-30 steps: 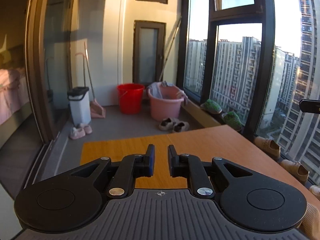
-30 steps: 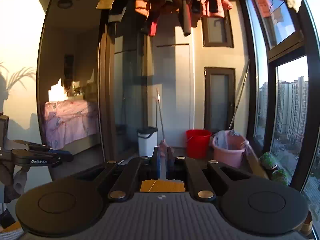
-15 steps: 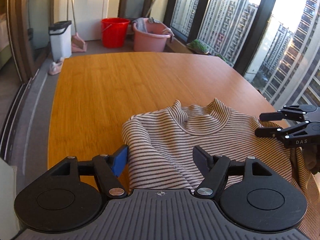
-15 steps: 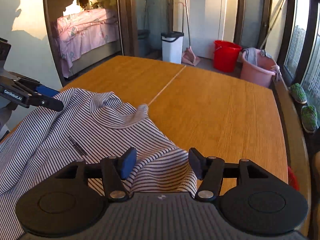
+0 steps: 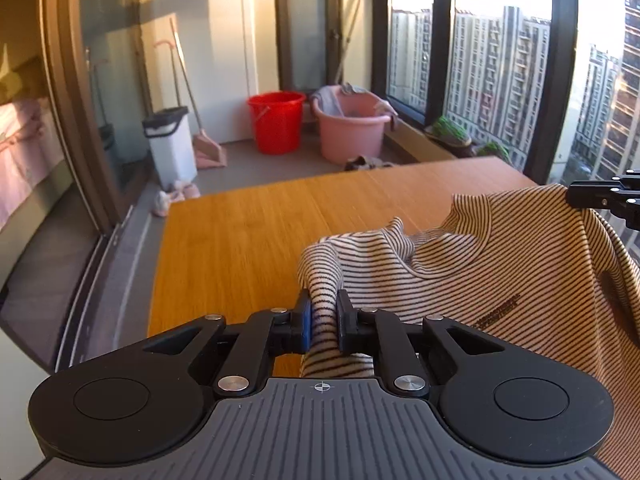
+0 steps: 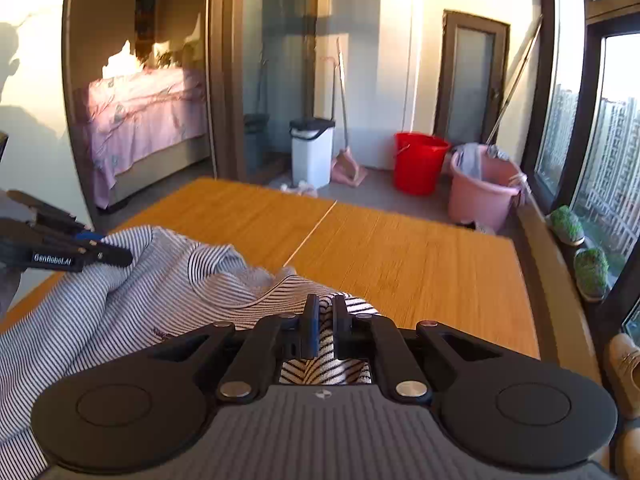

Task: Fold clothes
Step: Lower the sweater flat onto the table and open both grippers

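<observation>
The left tool [image 5: 323, 322] is clenched on a bunched shoulder of the cream, dark-striped knit top [image 5: 500, 280], and the right tool [image 6: 326, 326] is clenched on the opposite shoulder of the same garment, fabric pinched between its narrow black fingers [image 6: 310, 326]. The top hangs slack between the two grips over the near edge of the orange wooden worktop [image 5: 248, 240], its ribbed collar [image 5: 448, 240] sagging toward the boards, and the lower body drops out of sight below both cameras. The main risk, as I judge it, is an uneven lay: each tool holds a gathered wad, not a flat seam, so if the top is spread toward the far edge the shoulders may land twisted or creased. A pull apart that is too hard could drag the thin knit out of one grip; too little tension leaves the collar folded under. The hidden hem may also catch on the near edge. Beyond the far edge, a red plastic bucket [image 5: 276, 122] and pink plastic basin [image 5: 352, 128] stand well clear.
</observation>
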Action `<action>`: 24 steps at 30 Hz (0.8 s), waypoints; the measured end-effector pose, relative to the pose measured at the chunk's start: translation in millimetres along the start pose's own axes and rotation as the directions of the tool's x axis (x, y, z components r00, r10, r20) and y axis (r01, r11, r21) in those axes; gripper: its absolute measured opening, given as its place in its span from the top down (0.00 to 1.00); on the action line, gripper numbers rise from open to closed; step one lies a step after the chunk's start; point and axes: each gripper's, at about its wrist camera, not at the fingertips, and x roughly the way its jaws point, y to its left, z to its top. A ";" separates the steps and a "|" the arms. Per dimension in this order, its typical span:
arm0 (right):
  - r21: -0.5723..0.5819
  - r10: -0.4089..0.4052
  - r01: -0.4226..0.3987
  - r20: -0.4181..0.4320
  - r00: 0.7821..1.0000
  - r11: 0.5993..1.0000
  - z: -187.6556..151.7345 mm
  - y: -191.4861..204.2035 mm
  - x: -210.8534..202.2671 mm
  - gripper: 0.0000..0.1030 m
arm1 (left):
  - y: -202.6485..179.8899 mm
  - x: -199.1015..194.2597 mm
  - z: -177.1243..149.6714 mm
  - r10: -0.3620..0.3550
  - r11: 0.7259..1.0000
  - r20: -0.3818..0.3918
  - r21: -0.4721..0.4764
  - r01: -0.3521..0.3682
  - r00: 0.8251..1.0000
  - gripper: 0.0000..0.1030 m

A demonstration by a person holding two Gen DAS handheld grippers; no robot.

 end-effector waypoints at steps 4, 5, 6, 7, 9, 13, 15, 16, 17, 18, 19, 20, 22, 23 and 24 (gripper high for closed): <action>0.107 -0.035 0.025 0.090 0.995 0.994 29.5 -29.6 10.6 0.87 | 14.5 -6.2 12.4 0.013 0.996 0.022 -0.092 -0.011 1.000 0.74; 0.157 -0.048 0.031 0.111 0.993 0.987 33.6 -42.3 4.3 0.85 | 17.0 -10.6 10.4 0.008 0.995 0.022 -0.097 -0.006 1.000 0.69; 0.173 -0.056 0.034 0.127 0.990 0.984 34.2 -50.6 -3.6 0.80 | 18.3 -16.8 6.3 -0.001 0.995 0.014 -0.100 0.002 1.000 0.60; 0.185 -0.063 0.036 0.143 0.988 0.982 34.4 -58.4 -11.6 0.76 | 19.3 -22.8 1.8 -0.011 0.995 0.004 -0.104 0.012 1.000 0.56; 0.156 -0.088 0.065 0.146 0.985 0.986 27.9 -68.4 -28.6 0.70 | 17.3 -31.3 -11.1 -0.057 0.991 -0.032 -0.121 0.052 0.998 0.50; 0.138 -0.081 0.077 0.025 0.996 0.988 -7.2 -71.7 -41.7 0.58 | 0.5 -38.4 -38.1 -0.146 0.983 -0.102 -0.125 0.133 0.984 0.42; 0.148 -0.073 0.077 -0.036 0.997 0.986 -27.4 -71.5 -47.8 0.57 | -5.3 -43.2 -47.2 -0.161 0.982 -0.118 -0.119 0.147 0.980 0.37; 0.165 -0.065 0.075 -0.065 0.996 0.983 -38.9 -70.4 -50.7 0.57 | -7.1 -47.7 -51.2 -0.166 0.981 -0.123 -0.121 0.151 0.978 0.36; 0.190 -0.051 0.066 -0.085 0.995 0.980 -51.4 -69.6 -56.5 0.56 | -8.5 -53.4 -54.2 -0.180 0.979 -0.123 -0.116 0.166 0.976 0.34; 0.196 -0.035 0.053 -0.091 0.995 0.979 -60.7 -68.0 -63.6 0.56 | -9.9 -58.6 -57.2 -0.194 0.977 -0.124 -0.111 0.181 0.973 0.29; 0.178 -0.030 0.046 -0.091 0.995 0.983 -66.6 -64.2 -70.7 0.57 | -11.6 -61.6 -59.3 -0.205 0.976 -0.131 -0.104 0.192 0.970 0.27; 0.156 -0.026 0.040 -0.091 0.996 0.987 -72.1 -60.0 -77.8 0.57 | -13.2 -64.1 -61.3 -0.215 0.974 -0.138 -0.100 0.203 0.967 0.25; 0.125 -0.003 0.014 -0.089 0.996 0.992 -75.8 -49.4 -88.6 0.57 | -16.7 -59.8 -63.7 -0.242 0.968 -0.161 -0.110 0.226 0.957 0.25; 0.109 0.009 0.001 -0.089 0.996 0.994 -77.5 -44.0 -93.9 0.56 | -19.5 -56.9 -66.2 -0.250 0.966 -0.168 -0.115 0.233 0.954 0.25; 0.108 0.032 -0.022 -0.088 0.996 0.994 -77.7 -38.9 -95.2 0.56 | -22.3 -54.1 -67.7 -0.252 0.965 -0.171 -0.118 0.235 0.952 0.24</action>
